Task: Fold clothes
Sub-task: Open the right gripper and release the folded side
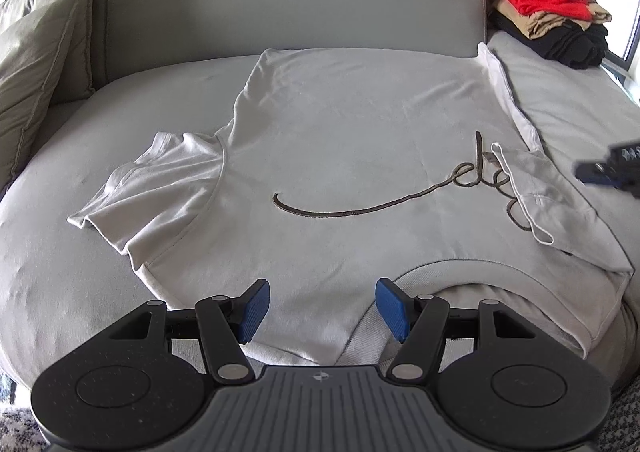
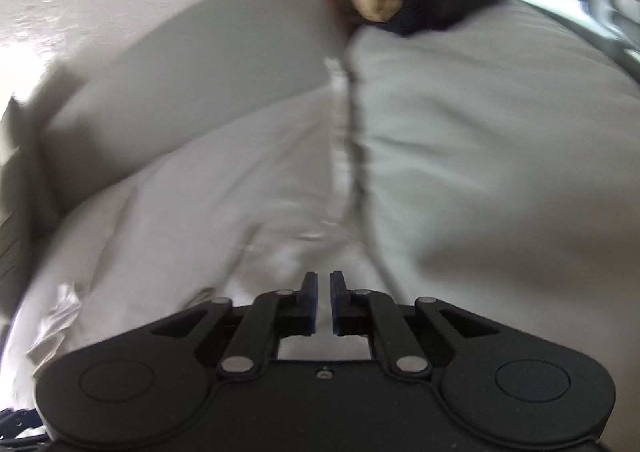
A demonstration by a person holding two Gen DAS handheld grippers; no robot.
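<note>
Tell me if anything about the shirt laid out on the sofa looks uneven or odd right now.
Yes. The white T-shirt is lopsided: its right sleeve is folded in over the embroidered lettering, while the left sleeve still sticks out, rumpled. Nothing looks damaged.

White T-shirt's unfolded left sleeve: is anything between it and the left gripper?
Nothing visible. The left gripper hovers open above the collar end of the white T-shirt; only flat shirt fabric lies between it and the unfolded sleeve. The folded clothes pile sits far off.
</note>
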